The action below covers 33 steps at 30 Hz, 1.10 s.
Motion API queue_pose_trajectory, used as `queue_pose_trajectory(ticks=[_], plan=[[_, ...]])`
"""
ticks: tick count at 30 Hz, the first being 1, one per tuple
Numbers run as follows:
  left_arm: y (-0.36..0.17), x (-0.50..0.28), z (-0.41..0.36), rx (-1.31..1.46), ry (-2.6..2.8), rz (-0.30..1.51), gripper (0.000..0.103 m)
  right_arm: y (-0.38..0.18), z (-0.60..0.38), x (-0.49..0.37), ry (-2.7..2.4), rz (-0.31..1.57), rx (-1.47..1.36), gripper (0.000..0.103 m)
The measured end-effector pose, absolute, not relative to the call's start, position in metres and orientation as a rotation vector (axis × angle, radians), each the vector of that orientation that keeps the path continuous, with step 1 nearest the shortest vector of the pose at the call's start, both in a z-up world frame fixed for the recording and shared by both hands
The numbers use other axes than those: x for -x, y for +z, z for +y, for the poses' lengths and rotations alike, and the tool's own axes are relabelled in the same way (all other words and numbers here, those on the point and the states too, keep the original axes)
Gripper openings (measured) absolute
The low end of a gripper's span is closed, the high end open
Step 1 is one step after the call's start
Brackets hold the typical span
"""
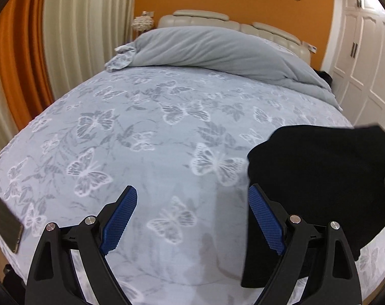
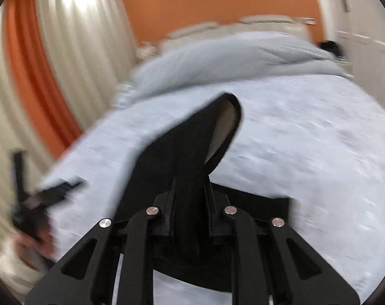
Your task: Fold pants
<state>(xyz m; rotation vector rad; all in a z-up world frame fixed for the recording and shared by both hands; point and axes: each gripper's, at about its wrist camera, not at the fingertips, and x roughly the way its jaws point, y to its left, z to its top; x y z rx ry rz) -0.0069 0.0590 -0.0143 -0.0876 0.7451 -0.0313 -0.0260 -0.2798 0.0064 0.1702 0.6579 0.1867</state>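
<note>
The black pants (image 1: 319,178) lie bunched on the butterfly-print bed sheet (image 1: 141,132) at the right of the left wrist view, reaching under the right finger. My left gripper (image 1: 192,190) hovers over the sheet, open wide, with only bare sheet between its blue pads (image 1: 118,223). In the blurred right wrist view my right gripper (image 2: 191,185) is shut on a fold of the black pants (image 2: 182,147). That fold rises ahead of the fingers, and a pale lining shows at its top. The fingertips are hidden in the cloth. The left gripper (image 2: 27,195) and a hand show blurred at the far left.
A phone (image 1: 6,225) lies at the bed's near left edge. A rolled grey duvet (image 1: 217,48) lies across the head of the bed by the cream headboard. Orange and white curtains (image 1: 65,38) hang on the left, and white wardrobe doors (image 1: 365,63) stand on the right.
</note>
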Motion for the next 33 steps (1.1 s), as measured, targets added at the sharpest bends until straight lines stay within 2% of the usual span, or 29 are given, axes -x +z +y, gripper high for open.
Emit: queue_pose_trajectory(ticks=[3,5,11,16,23,27,29,30,33], plan=[[-0.027,0.000,0.039,0.065,-0.058,0.796,0.087,-0.078,-0.330,0.006,0.006,0.949,-0.204,0.018],[-0.036,-0.005,0.024,0.064,-0.094,0.838,0.087,-0.098,-0.344,0.007,0.017,0.953,-0.253,0.023],[-0.044,-0.009,-0.003,0.082,-0.164,0.878,0.087,-0.073,-0.348,0.021,0.030,0.878,-0.250,0.024],[-0.061,-0.008,-0.011,0.074,-0.188,0.954,0.087,-0.024,-0.337,0.025,0.051,0.727,-0.243,0.025],[-0.069,-0.001,-0.007,0.055,-0.190,0.971,0.087,0.007,-0.234,-0.030,0.337,0.666,-0.227,0.024],[-0.064,0.001,0.007,0.070,-0.192,0.975,0.087,-0.018,-0.192,-0.072,0.337,0.722,-0.183,0.025],[-0.059,0.003,0.017,0.065,-0.173,0.957,0.087,-0.079,-0.169,-0.106,0.356,0.933,-0.198,0.025],[-0.058,0.003,0.021,0.060,-0.164,0.948,0.087,-0.107,-0.164,-0.113,0.386,0.967,-0.256,0.025],[-0.054,0.002,0.038,0.070,-0.138,0.940,0.087,-0.086,-0.163,-0.116,0.410,0.934,-0.287,0.025]])
